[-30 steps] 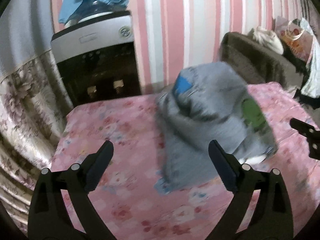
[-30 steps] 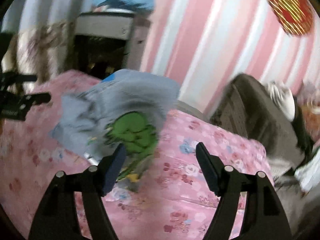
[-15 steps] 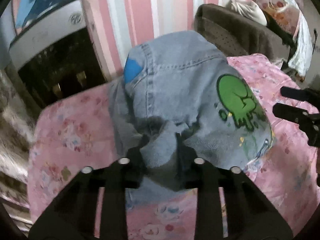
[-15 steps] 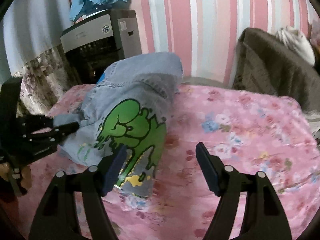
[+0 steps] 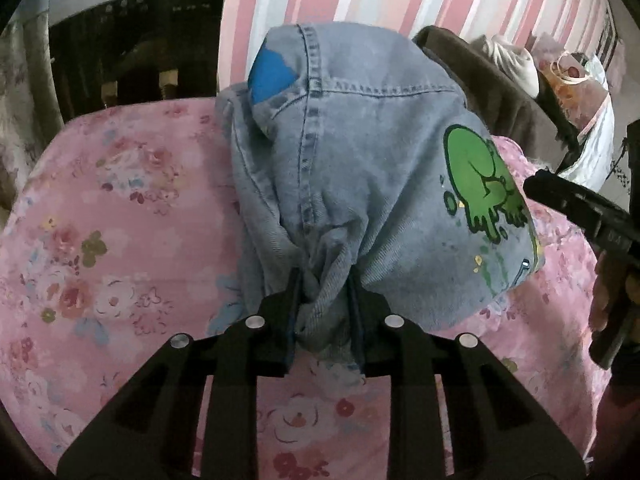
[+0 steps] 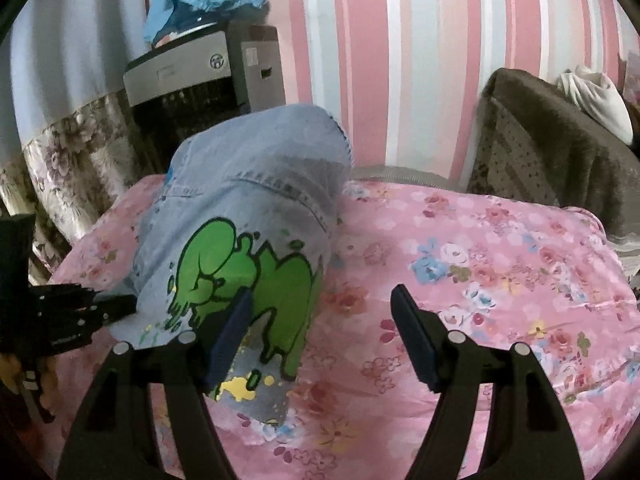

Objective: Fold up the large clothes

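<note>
Two grippers work a bunched denim garment (image 5: 372,168) heaped on the pink floral bedspread (image 5: 112,240) — thick, soft cloth, likely heavy and floppy, best taken at seams or hems. Tilted downward, the left gripper (image 5: 323,312) pinches a wad of its near edge, while the right gripper (image 6: 320,336) hangs beside the green print, jaws spread — gripping nothing.

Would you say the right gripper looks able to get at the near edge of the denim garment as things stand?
Probably yes: the right gripper is open, its left finger already against the denim garment, with nothing between; the left gripper pinches another fold.
</note>
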The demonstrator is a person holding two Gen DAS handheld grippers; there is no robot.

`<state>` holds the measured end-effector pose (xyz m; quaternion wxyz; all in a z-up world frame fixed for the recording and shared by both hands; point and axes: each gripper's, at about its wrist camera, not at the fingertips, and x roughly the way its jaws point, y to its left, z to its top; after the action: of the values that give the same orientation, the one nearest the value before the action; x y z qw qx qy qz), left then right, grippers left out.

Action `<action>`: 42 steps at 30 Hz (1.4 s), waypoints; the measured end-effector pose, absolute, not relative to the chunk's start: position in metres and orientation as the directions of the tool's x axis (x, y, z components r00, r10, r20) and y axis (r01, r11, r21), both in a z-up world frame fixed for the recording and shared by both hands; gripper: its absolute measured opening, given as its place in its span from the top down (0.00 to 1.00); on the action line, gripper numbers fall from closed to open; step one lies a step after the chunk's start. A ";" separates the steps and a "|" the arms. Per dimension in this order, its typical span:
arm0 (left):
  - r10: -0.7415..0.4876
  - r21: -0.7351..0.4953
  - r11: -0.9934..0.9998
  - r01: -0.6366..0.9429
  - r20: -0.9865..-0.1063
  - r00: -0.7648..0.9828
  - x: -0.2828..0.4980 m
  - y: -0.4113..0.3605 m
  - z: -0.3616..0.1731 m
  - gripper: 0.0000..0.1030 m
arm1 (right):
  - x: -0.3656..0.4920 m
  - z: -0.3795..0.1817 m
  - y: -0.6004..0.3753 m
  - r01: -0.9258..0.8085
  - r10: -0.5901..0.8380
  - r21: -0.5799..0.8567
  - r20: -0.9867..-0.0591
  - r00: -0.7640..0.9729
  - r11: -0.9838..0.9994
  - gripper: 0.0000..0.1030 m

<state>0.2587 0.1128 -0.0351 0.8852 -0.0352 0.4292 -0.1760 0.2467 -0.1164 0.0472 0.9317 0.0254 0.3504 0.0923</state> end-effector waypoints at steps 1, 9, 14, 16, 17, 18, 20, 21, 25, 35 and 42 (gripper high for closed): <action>-0.334 -0.199 0.938 0.283 -0.738 0.587 0.254 0.112 -0.033 0.77 | 0.245 0.048 -0.118 -0.154 0.193 0.116 -0.645 0.740 0.981 0.30; -0.372 -0.299 0.927 0.225 -0.672 0.641 0.222 0.133 -0.022 0.94 | 0.235 0.043 -0.121 -0.162 0.211 0.135 -0.635 0.743 0.978 0.30; -0.355 -0.289 0.934 0.209 -0.699 0.621 0.213 0.134 -0.028 0.96 | 0.236 0.041 -0.122 -0.163 0.227 0.158 -0.629 0.744 0.974 0.30; -0.318 -0.252 0.948 0.197 -0.695 0.645 0.210 0.133 -0.019 0.91 | 0.234 0.044 -0.124 -0.165 0.227 0.157 -0.621 0.750 0.974 0.30; -0.308 -0.237 0.951 0.197 -0.694 0.650 0.210 0.134 -0.016 0.88 | 0.234 0.045 -0.125 -0.164 0.227 0.158 -0.619 0.752 0.974 0.30; -0.292 -0.223 0.956 0.189 -0.685 0.667 0.210 0.134 -0.008 0.75 | 0.234 0.047 -0.126 -0.161 0.227 0.161 -0.616 0.754 0.974 0.30; -0.250 -0.184 0.968 0.170 -0.676 0.693 0.213 0.134 0.005 0.39 | 0.234 0.050 -0.128 -0.154 0.226 0.170 -0.607 0.762 0.973 0.30; -0.224 -0.154 0.975 0.163 -0.666 0.712 0.215 0.131 0.014 0.21 | 0.233 0.052 -0.129 -0.149 0.227 0.177 -0.602 0.766 0.973 0.30; -0.187 -0.105 0.982 0.157 -0.653 0.734 0.236 0.119 0.034 0.06 | 0.234 0.054 -0.130 -0.140 0.231 0.195 -0.597 0.768 0.971 0.30; -0.203 -0.106 0.976 0.191 -0.761 0.616 0.287 0.105 -0.028 0.03 | 0.234 0.024 -0.127 -0.146 0.267 0.241 -0.616 0.741 0.960 0.27; -0.340 -0.278 0.941 0.196 -0.752 0.566 0.285 0.123 -0.062 0.03 | 0.233 0.008 -0.126 -0.134 0.288 0.288 -0.606 0.742 0.948 0.20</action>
<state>0.2849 0.1229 -0.0620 0.8810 -0.0816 0.4406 -0.1519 0.2325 -0.1262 0.0082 0.9263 0.1134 0.3409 0.1139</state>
